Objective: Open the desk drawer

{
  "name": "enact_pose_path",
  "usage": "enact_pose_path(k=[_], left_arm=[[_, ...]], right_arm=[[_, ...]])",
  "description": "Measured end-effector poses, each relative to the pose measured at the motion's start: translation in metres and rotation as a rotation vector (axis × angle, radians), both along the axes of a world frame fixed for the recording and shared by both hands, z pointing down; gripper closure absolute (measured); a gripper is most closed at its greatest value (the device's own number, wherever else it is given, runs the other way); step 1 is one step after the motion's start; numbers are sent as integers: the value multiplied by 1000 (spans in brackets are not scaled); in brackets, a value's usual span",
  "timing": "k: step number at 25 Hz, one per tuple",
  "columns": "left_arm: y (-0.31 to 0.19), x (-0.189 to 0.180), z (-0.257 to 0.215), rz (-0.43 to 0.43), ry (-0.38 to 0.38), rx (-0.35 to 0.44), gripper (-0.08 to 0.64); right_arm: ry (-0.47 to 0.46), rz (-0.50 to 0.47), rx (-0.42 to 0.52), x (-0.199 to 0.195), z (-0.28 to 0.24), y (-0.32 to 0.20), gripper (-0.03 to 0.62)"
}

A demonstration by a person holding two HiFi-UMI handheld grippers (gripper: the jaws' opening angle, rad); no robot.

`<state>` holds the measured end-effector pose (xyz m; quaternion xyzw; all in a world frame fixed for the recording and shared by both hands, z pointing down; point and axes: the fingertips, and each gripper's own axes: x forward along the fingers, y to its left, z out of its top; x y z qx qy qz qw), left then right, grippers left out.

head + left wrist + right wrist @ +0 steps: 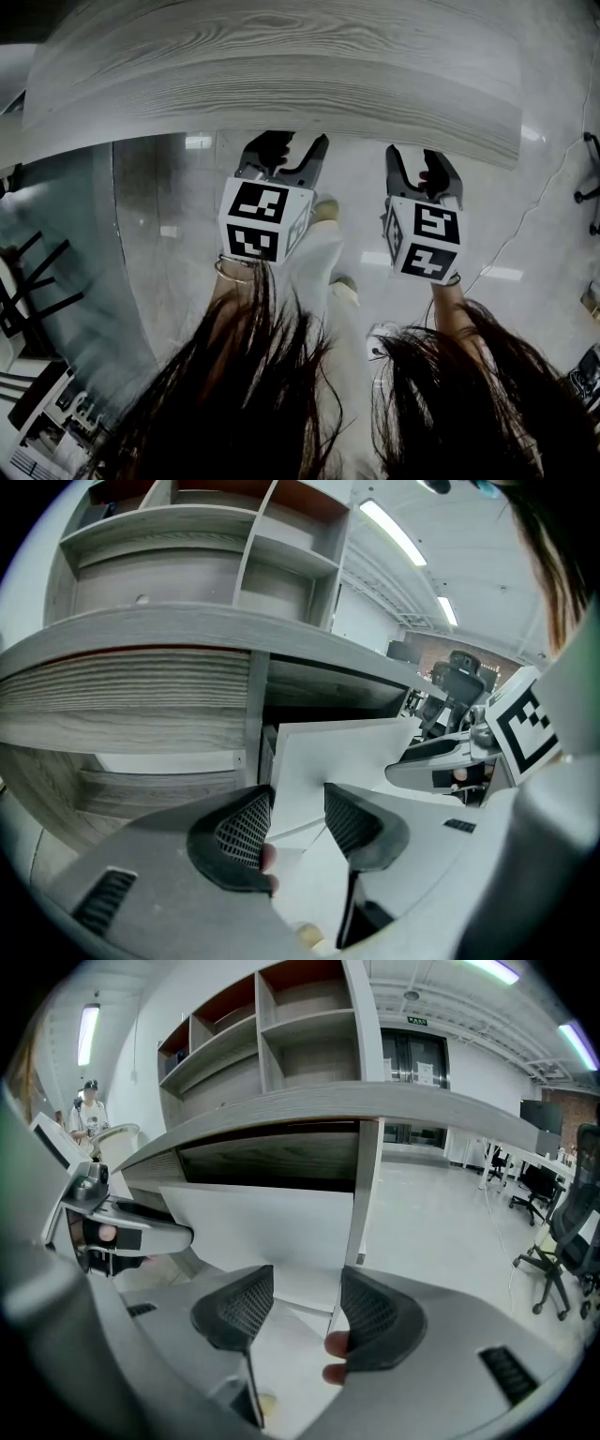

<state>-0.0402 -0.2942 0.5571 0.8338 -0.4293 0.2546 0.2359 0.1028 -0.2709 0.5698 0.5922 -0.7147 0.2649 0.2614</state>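
Note:
The grey wood desk top (281,75) spans the head view, and both grippers hang just under its near edge. The white drawer front (347,752) sits under the desk beside a grey wood panel; it also shows as the white drawer front (262,1218) in the right gripper view. My left gripper (286,155) is open, and in its own view the left gripper (298,803) frames the white front a little way ahead. My right gripper (424,169) is open too, and the right gripper (307,1288) points at the same front near the desk leg (361,1194). Nothing is held. The head view hides the drawer.
Open shelving (234,564) rises at the back of the desk. Office chairs (562,1232) stand on the glossy floor to the right. A cable (525,225) runs over the floor. The person's white-trousered leg (319,258) shows between the grippers.

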Motion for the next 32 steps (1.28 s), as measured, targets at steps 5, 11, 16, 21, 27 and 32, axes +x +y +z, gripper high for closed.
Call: enact_pose_path(k=[5,11,16,21,27,32], left_arm=[[2,1,1,0,5,-9,390],[3,-1,3,4,-6,-15,390],[5,-1,5,8,-6,-18,390],[31,3,-3,4,-8,-18,390],[36,1,-3,-1,-8,-21,390],[47,3,-5,-6,-6,-20,390]], right_arm=[[12,-7,1,2,3,2,382],[20,-20,-7,1,5,2,383],[32,-34,-14,1,8,4,383],[32,-26,-11,5,1,31,383],[31,-26,-16,3,1,35,383],[31,-24,-13,5,-2,46,383]])
